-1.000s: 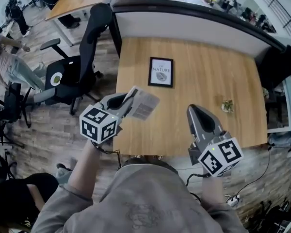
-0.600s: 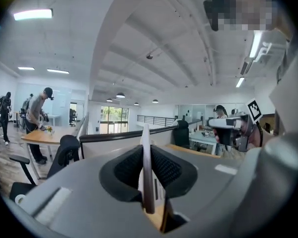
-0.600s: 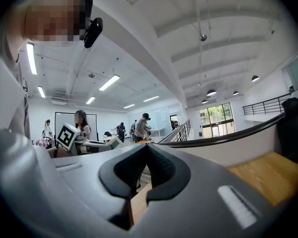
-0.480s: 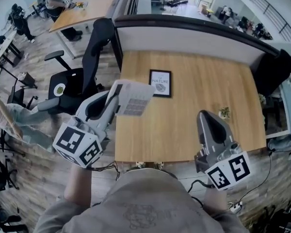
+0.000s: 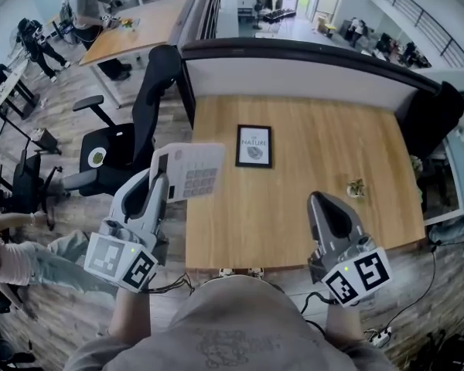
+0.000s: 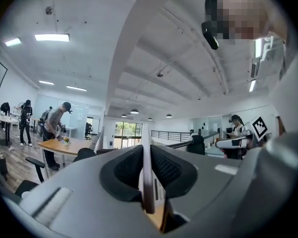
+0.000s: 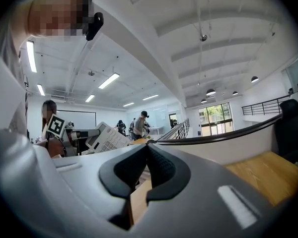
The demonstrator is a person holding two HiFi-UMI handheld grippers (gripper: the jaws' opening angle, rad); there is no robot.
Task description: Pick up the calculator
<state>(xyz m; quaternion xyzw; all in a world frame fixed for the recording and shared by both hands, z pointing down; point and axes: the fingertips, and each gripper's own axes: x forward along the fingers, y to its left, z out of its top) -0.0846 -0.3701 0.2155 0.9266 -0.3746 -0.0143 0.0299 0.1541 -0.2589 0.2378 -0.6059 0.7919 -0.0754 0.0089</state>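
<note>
The calculator (image 5: 192,172) is a flat white slab with grey keys, held in the air over the left edge of the wooden table (image 5: 332,130). My left gripper (image 5: 164,178) is shut on its near end and points level. In the left gripper view the calculator (image 6: 147,172) shows edge-on as a thin white strip clamped between the black pads. My right gripper (image 5: 325,203) hovers over the table's front right part with its jaws shut and nothing in them. From the right gripper view (image 7: 145,152) the calculator (image 7: 108,139) appears off to the left.
A black-framed picture (image 5: 254,146) lies at the table's middle and a small plant (image 5: 356,188) stands to the right. A black office chair (image 5: 131,126) stands left of the table, a dark partition (image 5: 309,52) runs along its far edge. People stand at desks at the back left.
My left gripper has risen and swung left with the calculator, which now faces the head camera more squarely. The right gripper has lifted a little.
</note>
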